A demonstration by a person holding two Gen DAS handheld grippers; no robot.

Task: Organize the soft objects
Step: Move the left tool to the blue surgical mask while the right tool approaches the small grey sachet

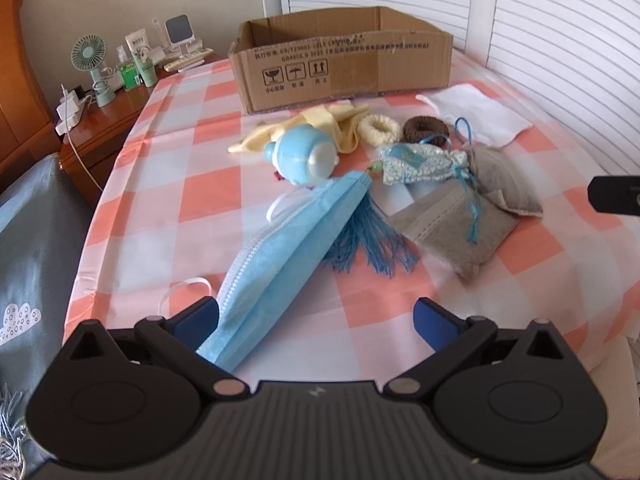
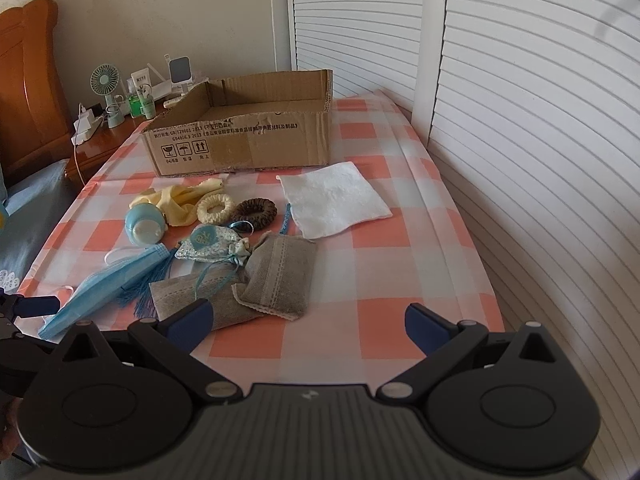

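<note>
Soft things lie on the checked table in front of an open cardboard box point(image 1: 344, 68), which also shows in the right wrist view point(image 2: 244, 136). A blue face mask point(image 1: 280, 252) lies between the open fingers of my left gripper point(image 1: 316, 320), its near end by the left pad. Behind it are a blue round toy point(image 1: 300, 156), a yellow cloth point(image 1: 308, 128), a cream hair ring point(image 1: 378, 130), a brown hair ring point(image 1: 426, 130), a patterned blue sachet point(image 1: 420, 162), two grey pouches point(image 1: 456, 224) and a white cloth point(image 1: 476, 116). My right gripper point(image 2: 306, 326) is open and empty, just in front of the grey pouches point(image 2: 276, 276).
A wooden nightstand point(image 1: 104, 120) with a small fan point(image 1: 90, 60), bottles and a charger stands at the far left. White louvred doors point(image 2: 520, 160) run along the right and back. A bed with blue bedding point(image 1: 32, 248) lies left of the table.
</note>
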